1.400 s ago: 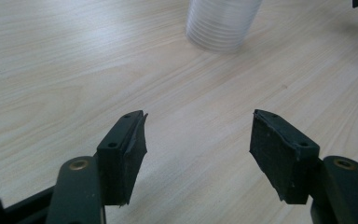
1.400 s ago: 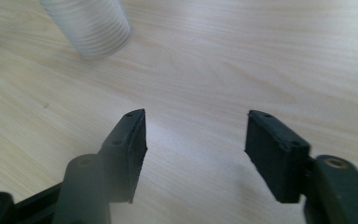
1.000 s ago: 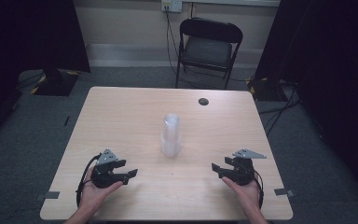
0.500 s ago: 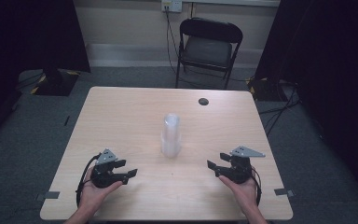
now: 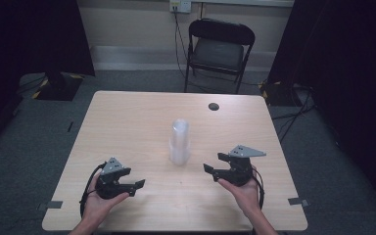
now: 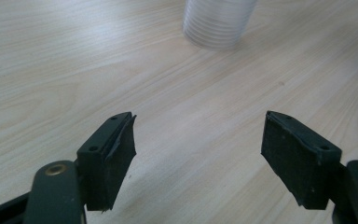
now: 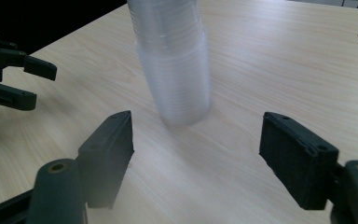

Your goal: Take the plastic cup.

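The right gripper (image 5: 212, 164) has edged toward the cup stack (image 5: 179, 142); both grippers gape empty.

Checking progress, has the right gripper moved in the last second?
Yes. The right gripper has shifted left toward the cup stack, which stayed put.

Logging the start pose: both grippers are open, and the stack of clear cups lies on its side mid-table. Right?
One thing is wrong: the stack of clear cups stands upright, not on its side, as the high view shows. The left gripper and right gripper are indeed open, with the stack between them mid-table.
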